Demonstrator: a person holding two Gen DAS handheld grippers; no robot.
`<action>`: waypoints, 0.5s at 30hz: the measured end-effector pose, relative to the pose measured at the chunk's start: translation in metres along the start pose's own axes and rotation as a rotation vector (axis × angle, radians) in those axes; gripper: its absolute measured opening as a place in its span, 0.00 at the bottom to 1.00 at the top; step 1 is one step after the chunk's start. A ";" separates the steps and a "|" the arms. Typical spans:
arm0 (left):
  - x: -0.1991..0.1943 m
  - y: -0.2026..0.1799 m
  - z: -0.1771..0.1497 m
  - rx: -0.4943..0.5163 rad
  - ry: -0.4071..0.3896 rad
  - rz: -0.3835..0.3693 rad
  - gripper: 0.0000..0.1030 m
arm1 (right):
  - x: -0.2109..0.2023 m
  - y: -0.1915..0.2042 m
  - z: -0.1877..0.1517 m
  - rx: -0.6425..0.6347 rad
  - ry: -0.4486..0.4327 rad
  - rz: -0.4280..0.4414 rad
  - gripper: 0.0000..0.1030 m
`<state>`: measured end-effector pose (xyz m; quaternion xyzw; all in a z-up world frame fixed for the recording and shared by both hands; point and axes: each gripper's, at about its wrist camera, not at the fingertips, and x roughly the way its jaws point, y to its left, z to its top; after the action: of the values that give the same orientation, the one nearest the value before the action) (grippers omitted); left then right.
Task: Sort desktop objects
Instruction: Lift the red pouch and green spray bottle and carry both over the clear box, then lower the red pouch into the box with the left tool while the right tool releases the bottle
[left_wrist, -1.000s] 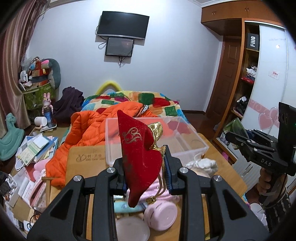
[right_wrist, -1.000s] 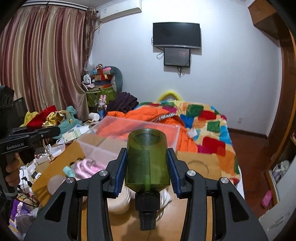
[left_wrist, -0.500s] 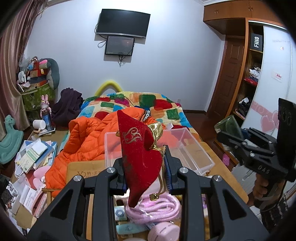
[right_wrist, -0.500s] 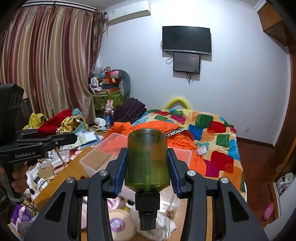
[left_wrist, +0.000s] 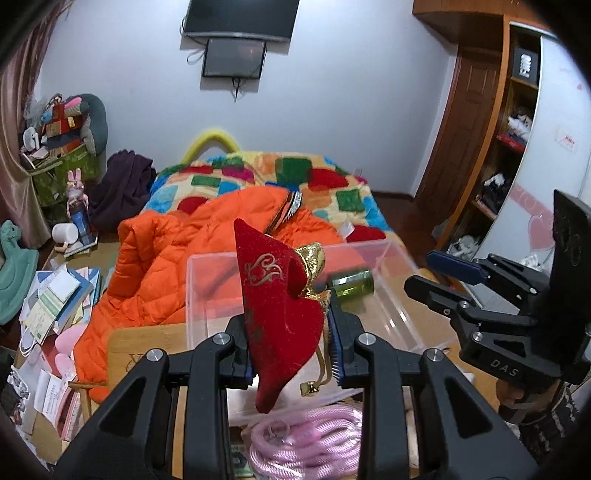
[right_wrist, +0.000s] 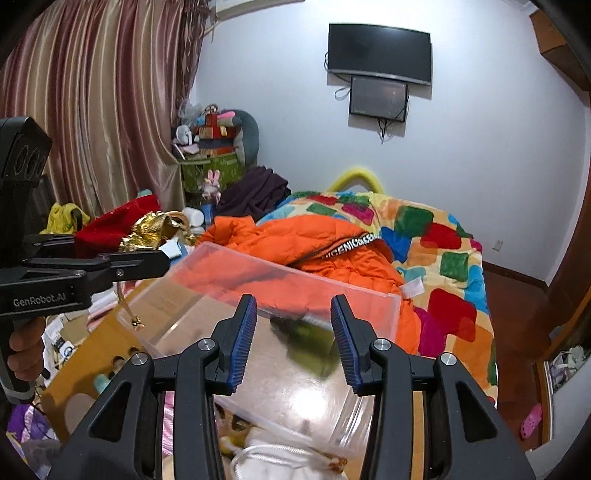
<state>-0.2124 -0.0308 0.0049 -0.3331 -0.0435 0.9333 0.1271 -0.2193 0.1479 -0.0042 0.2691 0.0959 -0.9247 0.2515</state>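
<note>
My left gripper (left_wrist: 291, 350) is shut on a red velvet pouch (left_wrist: 277, 306) with gold trim, held above the near edge of a clear plastic bin (left_wrist: 402, 314). My right gripper (right_wrist: 293, 343) is open and empty above the same bin (right_wrist: 351, 291). A green bottle (right_wrist: 310, 347), blurred, is loose in the bin just below the right gripper; it also shows in the left wrist view (left_wrist: 351, 284). The right gripper shows in the left wrist view (left_wrist: 443, 277), and the left gripper with the pouch (right_wrist: 110, 229) in the right wrist view.
The bin stands on a wooden desk (left_wrist: 144, 347). A pink rope coil (left_wrist: 314, 439) lies in front of the bin and a white cloth bag (right_wrist: 280, 458) near it. An orange jacket (left_wrist: 162, 251) and a patchwork bed (right_wrist: 436, 236) lie behind the desk.
My right gripper opened and let go of the green bottle, which dropped into the clear bin. Both grippers moved forward over the bin; the left still holds the pouch.
</note>
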 end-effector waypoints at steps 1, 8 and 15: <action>0.004 0.002 0.001 -0.001 0.009 0.000 0.29 | 0.005 -0.002 -0.002 0.001 0.009 0.001 0.37; 0.033 0.002 -0.008 0.009 0.097 -0.004 0.29 | 0.026 -0.007 -0.015 0.002 0.069 0.013 0.37; 0.047 -0.004 -0.011 0.022 0.149 -0.007 0.29 | 0.032 -0.004 -0.019 -0.008 0.093 0.015 0.37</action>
<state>-0.2400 -0.0145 -0.0316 -0.4000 -0.0247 0.9059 0.1371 -0.2357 0.1443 -0.0375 0.3116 0.1092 -0.9088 0.2549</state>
